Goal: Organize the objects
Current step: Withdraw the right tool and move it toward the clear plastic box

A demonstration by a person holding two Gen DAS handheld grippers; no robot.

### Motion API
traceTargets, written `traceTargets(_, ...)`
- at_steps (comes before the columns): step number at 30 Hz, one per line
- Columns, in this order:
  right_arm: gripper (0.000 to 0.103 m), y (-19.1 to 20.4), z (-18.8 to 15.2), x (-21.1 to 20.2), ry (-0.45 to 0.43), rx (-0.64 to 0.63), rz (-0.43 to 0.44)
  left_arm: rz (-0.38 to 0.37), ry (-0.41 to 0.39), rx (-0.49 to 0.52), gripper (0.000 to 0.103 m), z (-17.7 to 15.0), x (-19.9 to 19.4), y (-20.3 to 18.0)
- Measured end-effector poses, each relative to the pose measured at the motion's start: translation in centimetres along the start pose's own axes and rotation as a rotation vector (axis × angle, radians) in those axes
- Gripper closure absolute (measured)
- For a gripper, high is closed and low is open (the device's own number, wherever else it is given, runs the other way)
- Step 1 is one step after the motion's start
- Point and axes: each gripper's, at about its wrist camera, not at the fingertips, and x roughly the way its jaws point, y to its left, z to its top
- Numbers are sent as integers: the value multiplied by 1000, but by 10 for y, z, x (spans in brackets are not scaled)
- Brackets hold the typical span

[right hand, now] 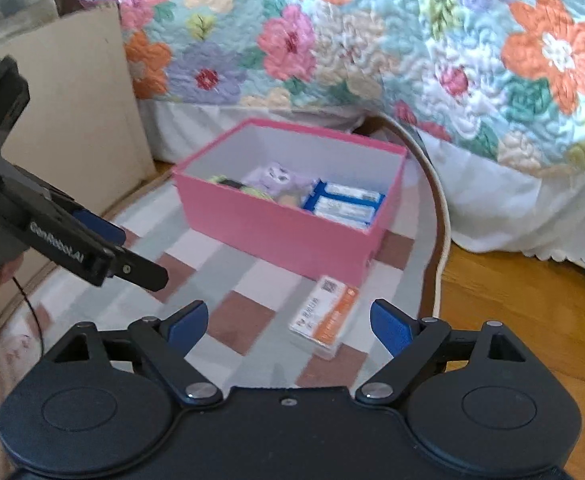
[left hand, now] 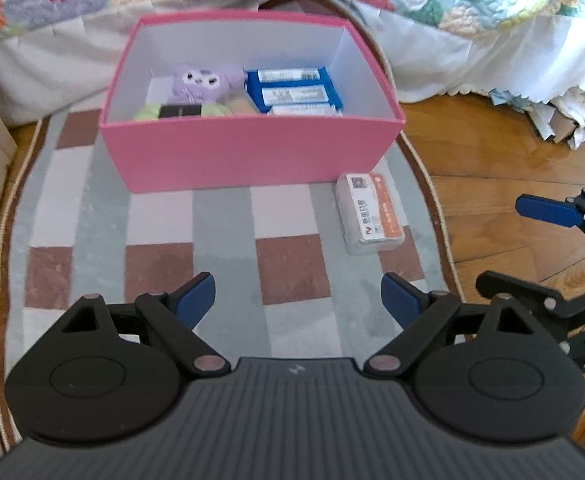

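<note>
On the rug: a pink box (left hand: 252, 152) stands at the upper middle of the left wrist view, open at the top, on a checked rug (left hand: 220, 264) beside a bed with a flowered quilt (right hand: 412, 40).
In the box: a purple plush toy (left hand: 196, 82) at the left, blue-and-white packets (left hand: 292, 92) at the right, a green and dark item in front of the toy (too blurred to name).
Still outside: one small white and orange pack (left hand: 370, 214) lies flat on the rug, just beside the box's near right corner, in the right middle of the left wrist view and the lower middle of the right wrist view (right hand: 326, 318).
Left gripper (left hand: 298, 300): jaws wide apart, nothing between them, above bare rug, well apart from the pack.
Right gripper (right hand: 288, 324): jaws wide apart and holding nothing; the pack lies ahead in line with the gap, not touched.
Step in hand: judged from the layout, the approach to the last loose pack, with the right gripper better placed.
Next move calls for: lowering the right gripper over the pack, closing across its narrow width, then lifting it over the box wall (the pack is flat, so the fingers must get low on the rug).
Risk: the pack may slide on the rug or catch the box's rim.
</note>
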Motion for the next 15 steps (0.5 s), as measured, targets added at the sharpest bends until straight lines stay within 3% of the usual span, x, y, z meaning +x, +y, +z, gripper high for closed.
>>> traceTargets(6, 12, 0, -20, 36, 18, -42, 20, -24, -30, -12, 13, 1, 38, 3)
traceTargets(10, 12, 4, -32, 64, 27, -106, -12, -68, -58, -25, 13, 5, 58, -1)
traceTargets(15, 12, 1, -41, 99, 43, -161, -40, -118, -39, -49, 14, 13, 89, -11)
